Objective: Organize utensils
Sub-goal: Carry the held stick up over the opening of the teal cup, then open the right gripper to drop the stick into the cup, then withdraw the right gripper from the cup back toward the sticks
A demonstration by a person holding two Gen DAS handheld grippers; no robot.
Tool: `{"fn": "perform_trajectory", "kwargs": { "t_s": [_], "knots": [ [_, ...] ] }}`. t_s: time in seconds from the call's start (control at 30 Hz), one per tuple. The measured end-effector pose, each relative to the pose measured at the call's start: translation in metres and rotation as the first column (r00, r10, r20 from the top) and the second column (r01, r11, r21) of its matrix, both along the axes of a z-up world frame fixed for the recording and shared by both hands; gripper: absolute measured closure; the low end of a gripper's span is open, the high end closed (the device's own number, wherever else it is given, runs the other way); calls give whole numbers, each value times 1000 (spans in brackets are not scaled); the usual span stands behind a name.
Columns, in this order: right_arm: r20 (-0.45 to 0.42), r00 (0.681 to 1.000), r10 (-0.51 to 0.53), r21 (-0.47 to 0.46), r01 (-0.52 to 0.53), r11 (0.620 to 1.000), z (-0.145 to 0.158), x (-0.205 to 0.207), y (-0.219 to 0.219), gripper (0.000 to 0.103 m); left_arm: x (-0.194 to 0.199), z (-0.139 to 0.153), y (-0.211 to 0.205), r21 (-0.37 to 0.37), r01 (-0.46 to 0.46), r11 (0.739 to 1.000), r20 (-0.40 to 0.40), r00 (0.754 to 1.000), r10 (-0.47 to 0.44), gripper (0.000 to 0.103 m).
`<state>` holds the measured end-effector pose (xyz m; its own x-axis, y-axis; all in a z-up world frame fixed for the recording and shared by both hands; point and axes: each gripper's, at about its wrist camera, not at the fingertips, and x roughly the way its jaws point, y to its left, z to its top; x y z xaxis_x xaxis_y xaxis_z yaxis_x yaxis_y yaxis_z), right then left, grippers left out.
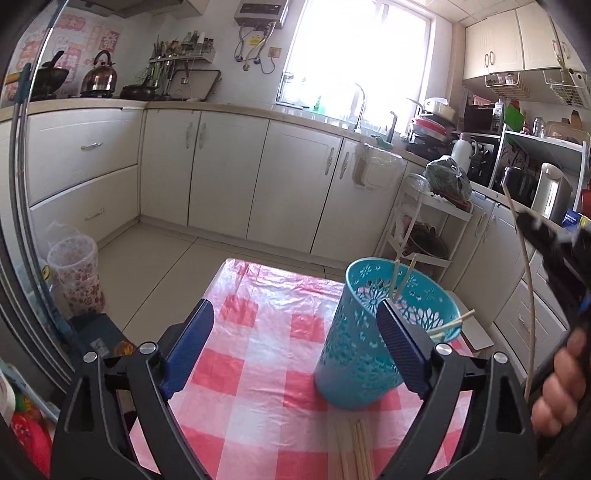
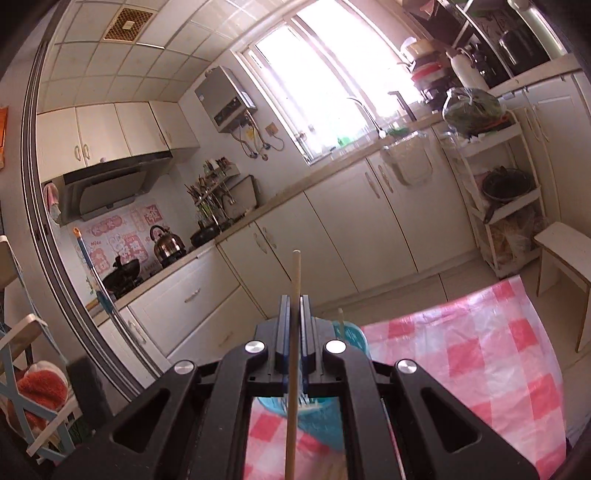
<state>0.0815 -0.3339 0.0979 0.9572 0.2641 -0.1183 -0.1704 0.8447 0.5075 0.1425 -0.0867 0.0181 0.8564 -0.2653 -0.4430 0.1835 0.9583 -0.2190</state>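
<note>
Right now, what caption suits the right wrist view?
Right gripper shut on one chopstick, raised above the teal holder and checked tablecloth.

Left tongs spread wide, right tongs clamped shut

Kitchen, L-shaped: cream base cabinets w/ metal handles; beige tile floor; bright window over sink; wall-mtd water heater; range hood; kettle on stove.

Left hand-held gripper: black triangular arms, silver round screws, dark-blue ribbed fingers. Right hand-held gripper: same black frame, blue pads.
</note>
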Motion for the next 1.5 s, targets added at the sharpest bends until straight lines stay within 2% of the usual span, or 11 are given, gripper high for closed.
{"fn": "perform_trajectory", "kwargs": {
  "t_s": [0.17,0.37,0.6,0.83,0.97,1.13,1.3,1.5],
  "knots": [
    [52,997,-62,-7,63,998,14,42,13,98,-12,-21,17,-6,-17,1000,-59,998,17,17],
    [23,990,-140,-40,141,989,2,67,21,98,-16,-38,30,-21,-29,999,-102,994,26,17],
    [9,982,-191,-157,190,969,-19,71,37,97,-17,-39,33,-38,-35,999,-119,992,31,17],
    [22,986,-166,-244,167,955,-29,61,50,96,-21,-36,33,-35,-46,998,-119,992,42,17],
    [27,989,-148,-274,150,950,-33,48,50,75,-23,-33,35,-39,-54,998,-121,991,49,17],
    [7,988,-151,-278,148,949,-32,22,40,71,-29,-27,37,-34,-62,997,-110,992,58,16],
    [-7,982,-187,-261,179,949,-25,-25,29,48,-42,-17,39,-27,-73,997,-92,993,70,14],
    [-52,972,-227,-310,200,929,-37,-81,24,41,-63,-6,40,-10,-85,996,-59,995,84,10]
  ]
}}
